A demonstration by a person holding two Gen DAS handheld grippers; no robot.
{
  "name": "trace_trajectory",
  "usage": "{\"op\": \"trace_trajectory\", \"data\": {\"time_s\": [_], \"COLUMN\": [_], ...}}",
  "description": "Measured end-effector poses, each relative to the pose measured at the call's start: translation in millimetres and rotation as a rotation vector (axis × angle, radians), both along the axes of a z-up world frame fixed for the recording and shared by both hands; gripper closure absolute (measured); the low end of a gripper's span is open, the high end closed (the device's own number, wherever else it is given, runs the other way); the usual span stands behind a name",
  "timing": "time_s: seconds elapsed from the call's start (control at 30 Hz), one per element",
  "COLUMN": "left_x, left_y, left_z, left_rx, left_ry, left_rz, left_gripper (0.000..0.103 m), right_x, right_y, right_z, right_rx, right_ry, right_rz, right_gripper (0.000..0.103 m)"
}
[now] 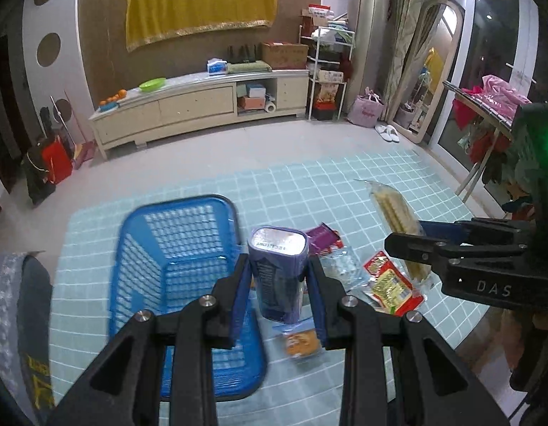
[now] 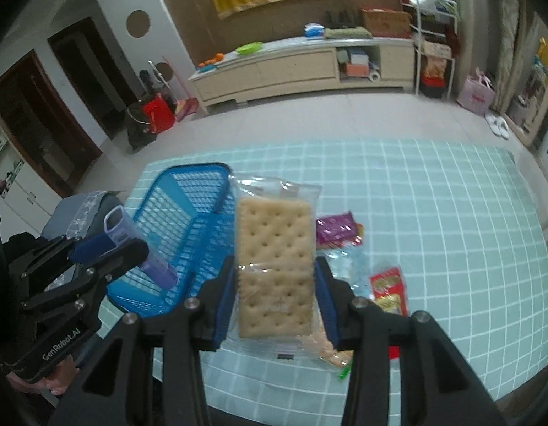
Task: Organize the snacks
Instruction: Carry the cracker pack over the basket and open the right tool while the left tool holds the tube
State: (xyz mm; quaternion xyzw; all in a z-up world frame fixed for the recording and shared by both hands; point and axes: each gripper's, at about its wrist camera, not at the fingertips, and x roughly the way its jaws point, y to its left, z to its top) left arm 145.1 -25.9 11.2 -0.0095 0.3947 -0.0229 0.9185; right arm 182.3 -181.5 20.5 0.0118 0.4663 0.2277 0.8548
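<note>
My left gripper [image 1: 278,277] is shut on a purple snack canister [image 1: 278,269] and holds it above the table, just right of the empty blue plastic basket [image 1: 181,248]. My right gripper [image 2: 275,298] is shut on a clear packet of crackers [image 2: 274,255], held up to the right of the basket [image 2: 188,220]. The left gripper with the canister [image 2: 131,245] shows at the left of the right wrist view. The cracker packet [image 1: 398,227] shows edge-on in the left wrist view.
A purple packet [image 2: 336,229], a clear wrapper [image 2: 355,269] and a red-yellow packet [image 2: 389,289] lie on the teal checked tablecloth [image 2: 451,230]. An orange snack packet [image 1: 302,342] lies under the left gripper. A chair [image 1: 21,305] stands at the table's left edge.
</note>
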Motion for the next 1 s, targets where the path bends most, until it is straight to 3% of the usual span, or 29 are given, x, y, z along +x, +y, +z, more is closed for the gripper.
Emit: {"op": "trace_trajectory", "data": {"time_s": [0.2,0.43,1.0], "left_x": [0,7,32], "left_y": [44,88,143], "left_z": [10,5,-41], "left_rx": [0.004,0.006,-0.01], "left_ry": [0.007,0.031,0.106], "left_rz": [0.033,0.072,0.084], "left_gripper": [0.074,0.074,0.074], "right_x": [-1,8,44], "right_y": [40,85,167], "right_z": [10,2,-48], "right_rx": [0.012,0.005,-0.096], "right_ry": [-0.021,-0.019,0.051], "right_rz": [0.063,0.146,0.264], "right_gripper": [0.056,0.056,0.056]}}
